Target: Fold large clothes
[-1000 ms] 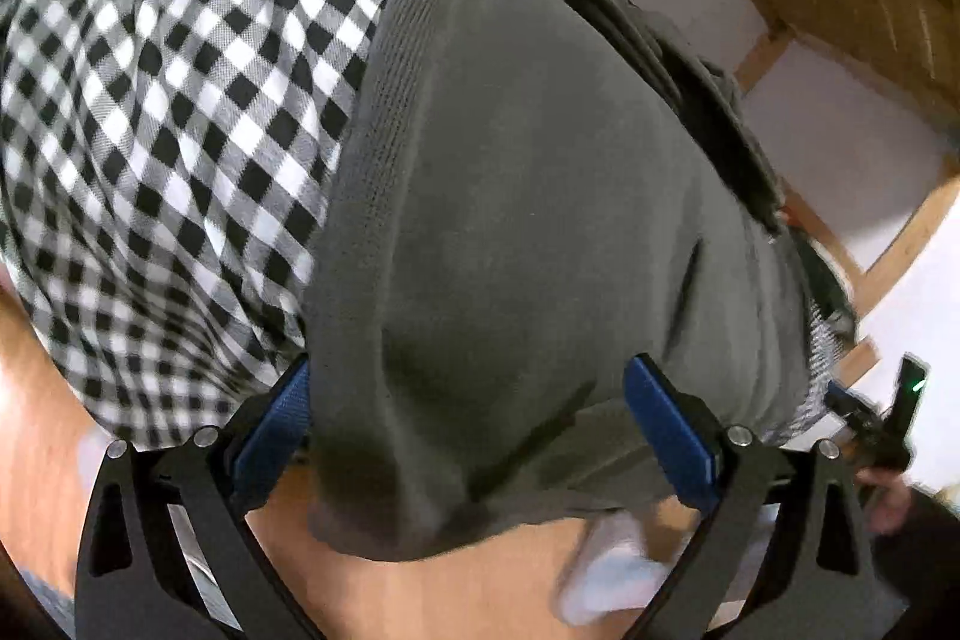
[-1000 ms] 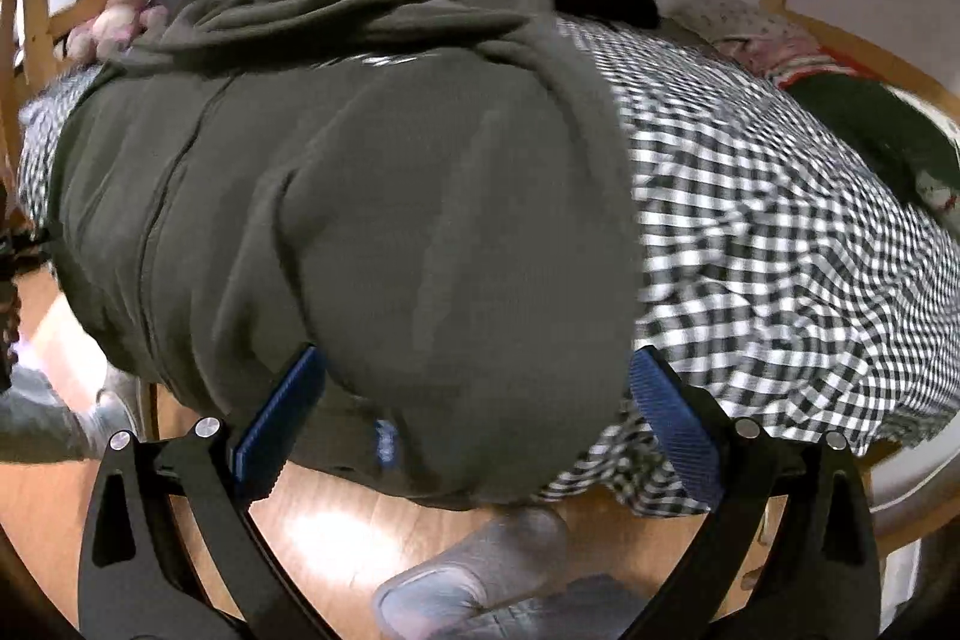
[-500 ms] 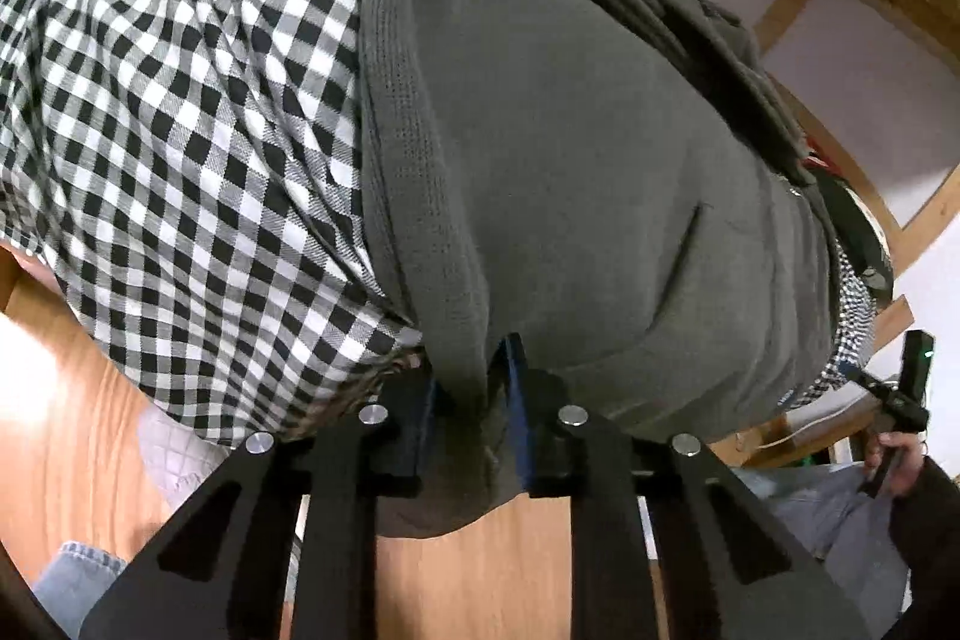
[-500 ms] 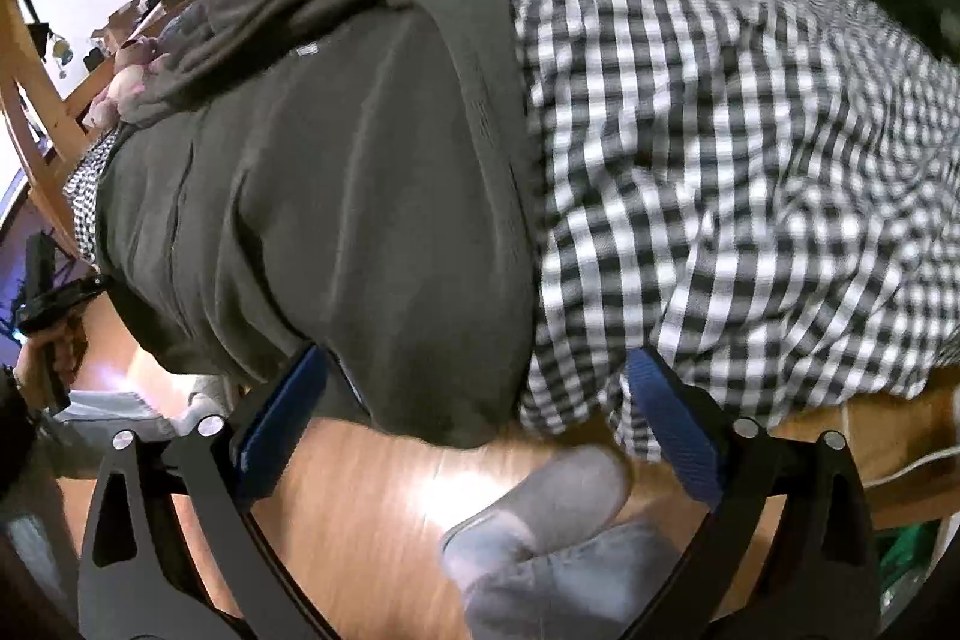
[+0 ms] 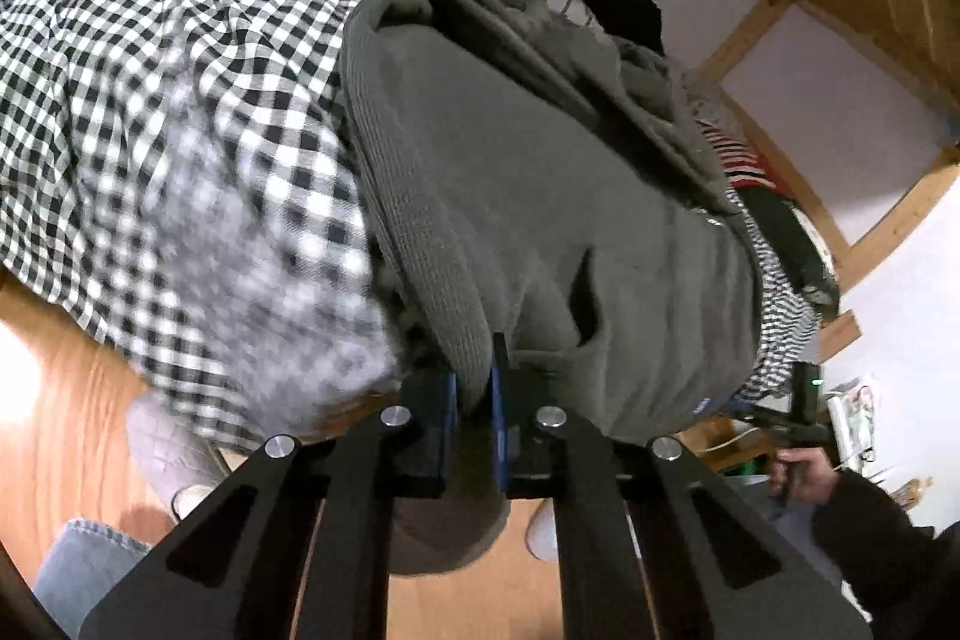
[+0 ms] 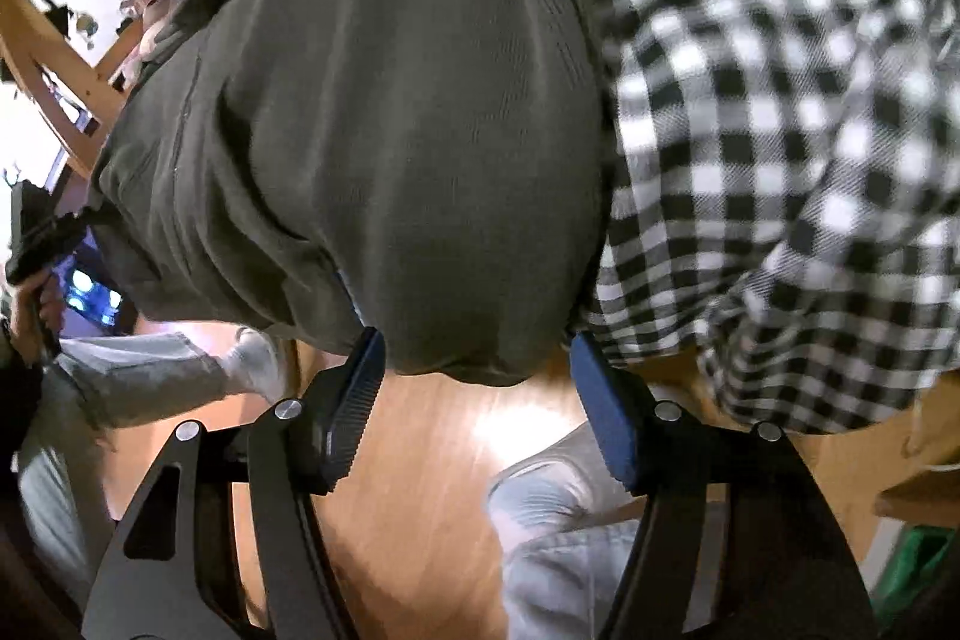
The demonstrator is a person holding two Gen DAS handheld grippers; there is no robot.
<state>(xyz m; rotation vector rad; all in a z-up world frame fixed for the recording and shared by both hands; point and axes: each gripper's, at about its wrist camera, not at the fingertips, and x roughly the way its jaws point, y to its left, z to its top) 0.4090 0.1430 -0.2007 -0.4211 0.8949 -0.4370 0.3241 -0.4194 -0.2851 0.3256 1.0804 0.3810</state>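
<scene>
A wooden-framed bed point(image 5: 888, 220) fills the room ahead, its checked cover point(image 5: 150, 112) hanging over the near edge down toward the bare wood floor point(image 6: 432, 460). The big grey sweatshirt point(image 5: 540, 232) lies spread across that cover, its bottom hem drooping over the near edge of the bed.

The change is at that hem. A second ago both pairs of fingers stood wide apart on either side of the hanging cloth. Now the left gripper point(image 5: 474, 400) has clamped together on the ribbed hem near the sweatshirt's left corner, and the fabric there is drawn up into a ridge between the blue pads, with a fold hanging below them. The right gripper point(image 6: 474, 388) has dropped closer to the other corner of the hem, and its fingers point(image 6: 354, 394) are closing in with the rounded grey bulge of cloth between them; the pads look close to the fabric but not yet pinching it.

I judge this as the start of the first fold: one corner is secured, the other nearly so. Once the right side bites, the hem can be carried up the bed toward the shoulders. A grip that catches the checked cover along with the hem would drag the bedding too.
</scene>
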